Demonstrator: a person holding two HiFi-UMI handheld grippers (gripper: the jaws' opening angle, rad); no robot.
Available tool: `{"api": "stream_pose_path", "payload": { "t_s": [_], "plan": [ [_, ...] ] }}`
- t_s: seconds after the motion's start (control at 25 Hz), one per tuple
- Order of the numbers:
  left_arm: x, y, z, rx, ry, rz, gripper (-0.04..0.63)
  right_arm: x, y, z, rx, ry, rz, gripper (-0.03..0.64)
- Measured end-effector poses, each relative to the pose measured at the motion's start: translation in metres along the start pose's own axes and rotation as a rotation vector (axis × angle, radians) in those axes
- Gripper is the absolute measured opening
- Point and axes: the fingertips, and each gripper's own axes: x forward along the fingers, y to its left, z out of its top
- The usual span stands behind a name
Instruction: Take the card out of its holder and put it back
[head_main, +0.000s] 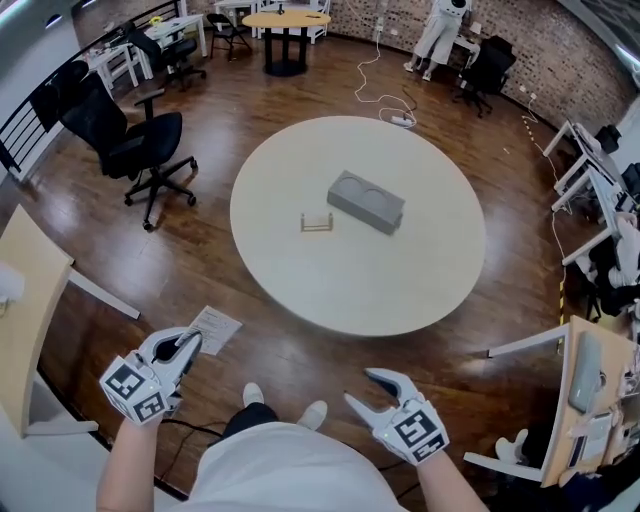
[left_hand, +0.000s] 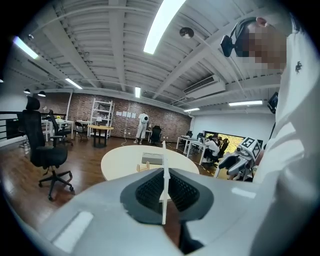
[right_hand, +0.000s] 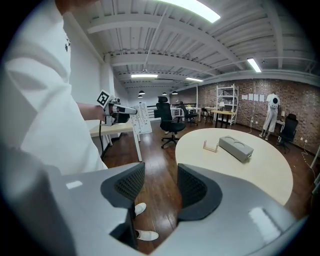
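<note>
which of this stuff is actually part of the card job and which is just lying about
Job: thin white card, clamped in the left gripper; small empty wooden card holder on the round cream table; right gripper, open and empty.
Lying about: grey rectangular block with two round recesses beside the holder; black office chair; yellow-topped round table at the back.
</note>
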Motion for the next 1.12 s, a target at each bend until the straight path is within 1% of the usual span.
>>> {"api": "stream_pose_path", "payload": {
  "t_s": [0.08, 0.2, 0.28, 0.4, 0.48, 0.68, 0.8, 0.96, 1.12],
  "plan": [
    [0.003, 0.000, 0.004, -0.004, -0.001, -0.001, 0.016, -0.003, -0.005, -0.001, 0.011, -0.006, -0.014, 0.212],
    [0.010, 0.004, 0.013, 0.014, -0.012, -0.018, 0.015, -0.004, -0.006, -0.005, 0.014, -0.003, -0.023, 0.212],
    [0.015, 0.004, 0.018, 0.013, -0.017, -0.028, 0.016, -0.004, -0.007, -0.004, 0.015, 0.001, -0.028, 0.212],
    [0.022, 0.001, 0.024, 0.020, -0.010, -0.056, 0.017, -0.005, -0.007, 0.000, 0.027, -0.008, -0.031, 0.212],
    [0.027, 0.001, 0.028, 0.023, -0.008, -0.060, 0.015, -0.005, -0.008, 0.000, 0.028, -0.014, -0.032, 0.212],
    [0.044, -0.005, 0.037, 0.072, 0.003, -0.085, 0.015, -0.013, -0.011, -0.008, 0.040, -0.019, -0.029, 0.212],
    [0.061, -0.004, 0.049, 0.109, 0.008, -0.094, 0.017, -0.018, -0.016, -0.014, 0.058, -0.021, -0.031, 0.212],
    [0.089, 0.010, 0.070, 0.151, 0.011, -0.135, 0.015, -0.019, -0.024, -0.016, 0.078, -0.012, -0.057, 0.212],
    [0.132, 0.035, 0.094, 0.209, 0.020, -0.194, 0.016, -0.019, -0.040, -0.008, 0.116, -0.024, -0.114, 0.212]
  ]
}}
